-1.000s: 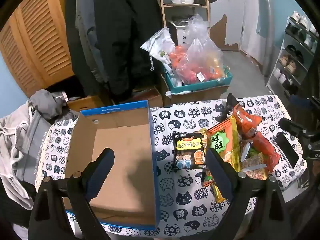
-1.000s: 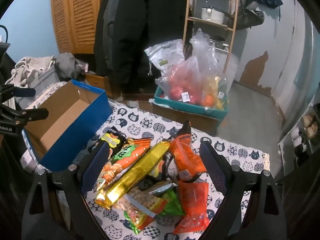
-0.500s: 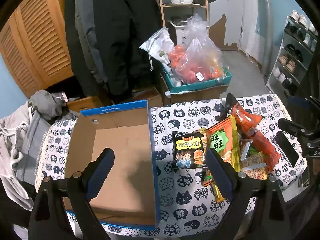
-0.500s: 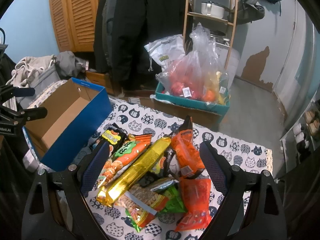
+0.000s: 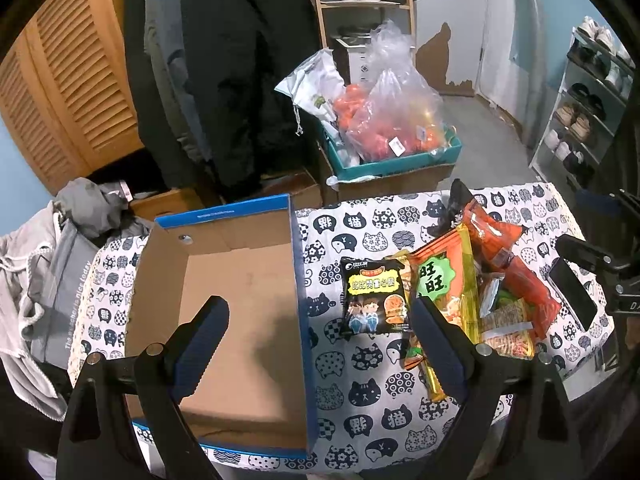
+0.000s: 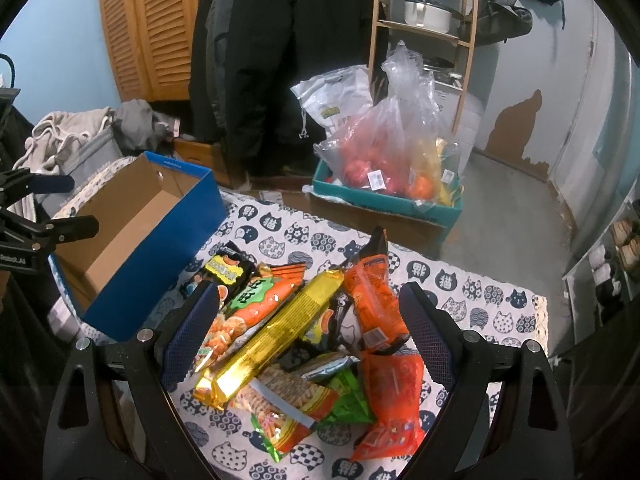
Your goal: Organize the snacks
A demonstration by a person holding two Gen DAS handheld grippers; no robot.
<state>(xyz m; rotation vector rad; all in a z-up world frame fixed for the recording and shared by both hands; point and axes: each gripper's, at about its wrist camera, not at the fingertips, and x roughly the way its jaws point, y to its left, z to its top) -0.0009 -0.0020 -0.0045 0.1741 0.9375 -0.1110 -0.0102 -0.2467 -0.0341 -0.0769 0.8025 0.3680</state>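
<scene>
An empty blue-edged cardboard box (image 5: 240, 300) (image 6: 132, 248) lies on the left of a table with a cat-print cloth (image 5: 360, 396) (image 6: 472, 288). A pile of snack packets lies to its right: a black packet (image 5: 374, 296) (image 6: 224, 270), an orange-and-green one (image 5: 444, 284) (image 6: 252, 304), a long gold one (image 6: 276, 336), and orange ones (image 5: 508, 264) (image 6: 372, 292). My left gripper (image 5: 320, 328) hangs open above the box's right wall, holding nothing. Over the pile my right gripper (image 6: 308, 320) is open and holds nothing.
A black phone (image 5: 572, 294) lies at the table's right edge. Beyond the table a teal crate (image 6: 384, 200) holds plastic bags of fruit. Dark coats (image 5: 224, 72) hang behind, a louvred wooden door (image 5: 68, 92) to their left. Grey clothing (image 5: 44, 272) is heaped left; a shoe rack (image 5: 588, 100) stands right.
Both grippers drifted only slightly; the views shifted a little. Nothing on the table moved, and both stay open.
</scene>
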